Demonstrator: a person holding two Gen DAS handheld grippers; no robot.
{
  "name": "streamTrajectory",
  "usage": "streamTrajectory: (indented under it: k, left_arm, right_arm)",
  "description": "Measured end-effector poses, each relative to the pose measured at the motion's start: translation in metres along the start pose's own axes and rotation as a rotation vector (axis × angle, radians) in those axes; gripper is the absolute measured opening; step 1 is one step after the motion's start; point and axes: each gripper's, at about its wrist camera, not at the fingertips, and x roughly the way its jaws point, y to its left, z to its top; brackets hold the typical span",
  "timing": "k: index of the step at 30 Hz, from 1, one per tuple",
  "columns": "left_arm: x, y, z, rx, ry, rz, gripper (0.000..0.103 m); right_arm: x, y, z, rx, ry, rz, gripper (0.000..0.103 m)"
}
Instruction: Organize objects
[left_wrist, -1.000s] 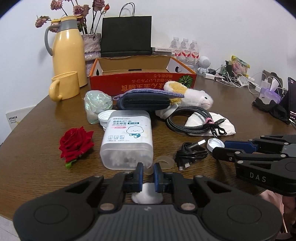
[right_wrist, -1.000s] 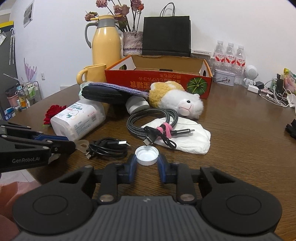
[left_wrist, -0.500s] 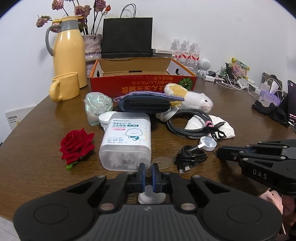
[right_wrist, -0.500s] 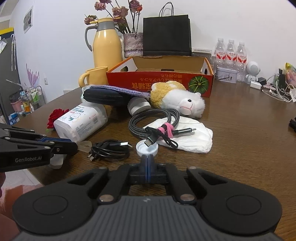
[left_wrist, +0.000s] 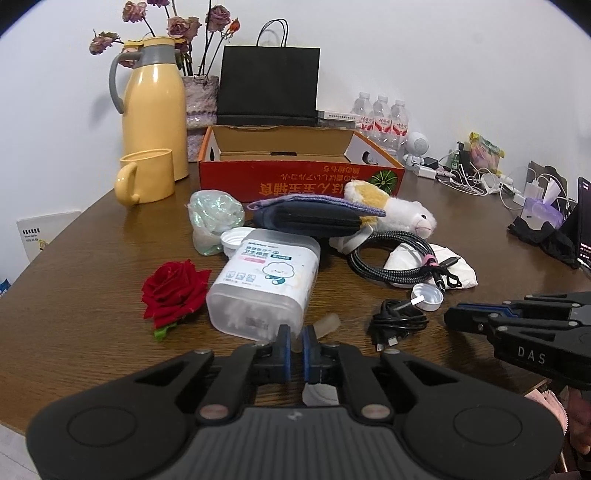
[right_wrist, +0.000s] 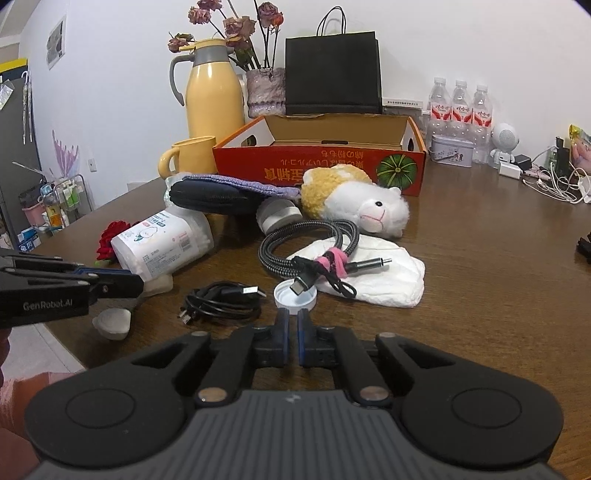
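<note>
Since a second ago both grippers have drawn their jaws together. The right gripper then had its fingers spread on either side of the small white plastic bottle cap. Its blue pads now stand almost touching, right at the cap's near rim. We cannot tell whether they nip that rim. The cap lies open side up on the brown wooden table, at twelve o'clock from the right gripper. The plug of the grey braided cable hangs over its far edge.

The left gripper earlier straddled a white rounded lump. That lump now lies on the table beneath the gripper, free of the pads, which are drawn close with only a slit between them. Just ahead of their tips, at one o'clock, sits a small translucent beige piece. Whether the pads touch it we cannot tell. Beyond it, at twelve o'clock, lies the clear plastic box of cotton swabs on its side, with the red fabric rose at its nine o'clock.

Between the two grippers rests a coiled thin black cable. The braided cable lies partly on a crumpled white cloth. Behind it lies a white and yellow plush animal. At twelve o'clock stands the open red cardboard box.
</note>
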Motion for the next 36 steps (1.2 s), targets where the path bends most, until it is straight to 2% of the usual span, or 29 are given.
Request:
streamTrajectory:
  k: [1,2,3,4,12,18,26,32,36]
  left_arm:
    - [-0.001,0.001,0.000,-0.003,-0.002,0.000,0.005]
    - [-0.002,0.002,0.000,-0.005,-0.005,-0.001,0.005]
    - [-0.004,0.003,0.000,-0.006,-0.009,-0.003,0.005]
    - [-0.005,0.003,-0.001,-0.004,-0.011,-0.004,0.006]
    - [-0.007,0.003,-0.003,0.000,-0.012,-0.016,0.010]
    - [-0.011,0.006,-0.002,-0.011,-0.027,-0.024,0.004]
    - [-0.023,0.013,0.001,-0.020,-0.066,-0.011,0.003]
    - [-0.025,0.019,0.004,-0.027,-0.081,-0.002,0.003]
    - [-0.024,0.019,0.004,-0.029,-0.085,-0.004,0.003]
  right_arm:
    - [-0.001,-0.001,0.000,0.005,0.001,-0.003,0.014]
    - [-0.002,-0.002,-0.001,0.011,0.000,-0.011,0.028]
    - [-0.004,-0.003,-0.001,0.015,-0.004,-0.018,0.048]
    - [-0.006,-0.003,-0.002,0.014,-0.014,-0.023,0.052]
    - [-0.005,0.000,0.000,-0.001,-0.006,-0.020,0.053]
    - [-0.003,0.002,0.001,-0.007,0.000,-0.029,0.054]
    - [0.003,0.004,0.005,-0.012,0.008,-0.038,0.055]
    - [0.018,0.000,0.011,0.000,0.028,-0.036,0.043]
    - [0.024,-0.001,0.015,0.003,0.030,-0.026,0.043]
